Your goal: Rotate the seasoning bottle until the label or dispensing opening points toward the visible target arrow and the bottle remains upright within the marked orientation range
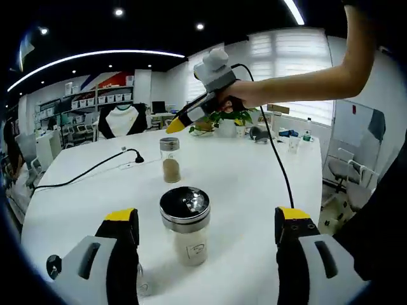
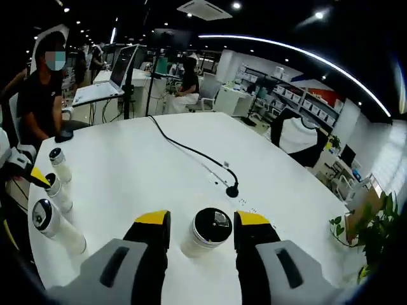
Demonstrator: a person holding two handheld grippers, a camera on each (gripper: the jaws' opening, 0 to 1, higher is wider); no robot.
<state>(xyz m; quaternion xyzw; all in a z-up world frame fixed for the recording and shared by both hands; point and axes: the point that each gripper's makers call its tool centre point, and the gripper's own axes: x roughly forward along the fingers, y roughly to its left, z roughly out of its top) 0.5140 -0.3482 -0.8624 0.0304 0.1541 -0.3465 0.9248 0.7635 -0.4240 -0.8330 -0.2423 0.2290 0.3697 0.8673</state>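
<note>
- Left tongs [image 1: 206, 238]: jaws spread wide, empty, flanking without touching a seasoning bottle [image 1: 185, 223] with a perforated metal lid that stands upright on the white table [image 1: 254, 171]; a one-sided close would likely tip it
- Right tongs [image 2: 201, 236]: jaws parted, close on either side of a second bottle [image 2: 206, 234] with a dark lid; contact cannot be told, so a twist begun now may slip or drag the bottle sideways
- No target arrow or marked range can be made out on the table, so over- or under-rotation is a risk
- Three further bottles [image 2: 56, 203] stand near the table edge in the right gripper view; a wide sweep could knock them
- A black cable [image 2: 191, 152] crosses the table and could snag a moving arm
</note>
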